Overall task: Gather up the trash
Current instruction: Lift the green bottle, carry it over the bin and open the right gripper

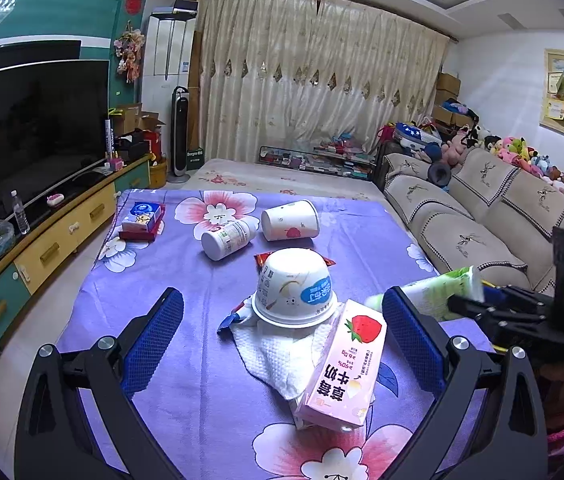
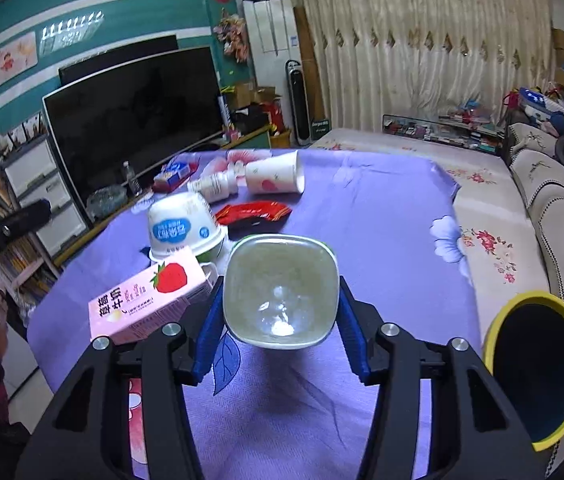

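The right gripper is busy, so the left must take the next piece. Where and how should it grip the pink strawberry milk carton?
Grip the pink strawberry milk carton across its two long narrow sides, near mid-length. It lies flat on the white paper towel, pointing away between the open left gripper, so coming straight forward and down probably suits. Mind the upturned white yoghurt tub at its far end.

Television (image 1: pixel 30 128), sofa (image 1: pixel 478 216), curtains (image 1: pixel 314 80).

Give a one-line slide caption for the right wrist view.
Right gripper clamps an empty cup above the purple cloth, yellow-rimmed bin at right.
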{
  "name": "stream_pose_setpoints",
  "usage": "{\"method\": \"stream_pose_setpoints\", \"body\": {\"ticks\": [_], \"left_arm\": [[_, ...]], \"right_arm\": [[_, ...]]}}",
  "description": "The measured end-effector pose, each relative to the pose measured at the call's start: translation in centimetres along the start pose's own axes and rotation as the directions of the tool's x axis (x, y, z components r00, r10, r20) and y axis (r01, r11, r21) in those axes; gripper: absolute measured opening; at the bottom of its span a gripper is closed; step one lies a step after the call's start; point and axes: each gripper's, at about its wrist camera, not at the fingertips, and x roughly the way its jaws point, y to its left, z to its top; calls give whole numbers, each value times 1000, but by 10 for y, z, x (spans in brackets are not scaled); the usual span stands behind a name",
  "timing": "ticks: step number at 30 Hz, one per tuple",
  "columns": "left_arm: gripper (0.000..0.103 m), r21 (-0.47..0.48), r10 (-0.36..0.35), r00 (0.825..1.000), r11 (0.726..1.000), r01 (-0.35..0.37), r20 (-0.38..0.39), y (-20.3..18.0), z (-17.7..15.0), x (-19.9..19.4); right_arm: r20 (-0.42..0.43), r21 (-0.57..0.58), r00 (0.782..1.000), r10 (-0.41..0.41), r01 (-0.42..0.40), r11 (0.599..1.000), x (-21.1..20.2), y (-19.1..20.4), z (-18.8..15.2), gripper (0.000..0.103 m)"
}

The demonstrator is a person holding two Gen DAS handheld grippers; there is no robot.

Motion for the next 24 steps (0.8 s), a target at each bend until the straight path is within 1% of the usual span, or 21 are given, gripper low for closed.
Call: {"method": "stream_pose_setpoints", "body": {"ticks": [6, 12, 18, 22, 24], "left_arm": [[98, 4, -5, 1000, 1000, 5, -4, -5, 1, 0], [98, 30, -18, 1000, 999, 18, 0, -17, 1, -2], [98, 50, -38, 999, 998, 39, -12, -29, 1, 0], [98, 55, -46, 999, 997, 47, -28, -34, -1, 5], [98, 56, -51, 998, 997, 53, -35, -36, -2, 7]], "right_arm": [[16, 34, 1000, -18, 18, 999, -12, -11, 2, 49], [38, 71, 999, -21, 18, 997, -25, -21, 2, 49], [62, 129, 997, -54, 45, 991, -41, -44, 3, 49], [86, 198, 990, -112, 94, 976, -61, -75, 4, 49], [101, 246, 981, -166, 137, 960, -73, -96, 4, 49]]}}
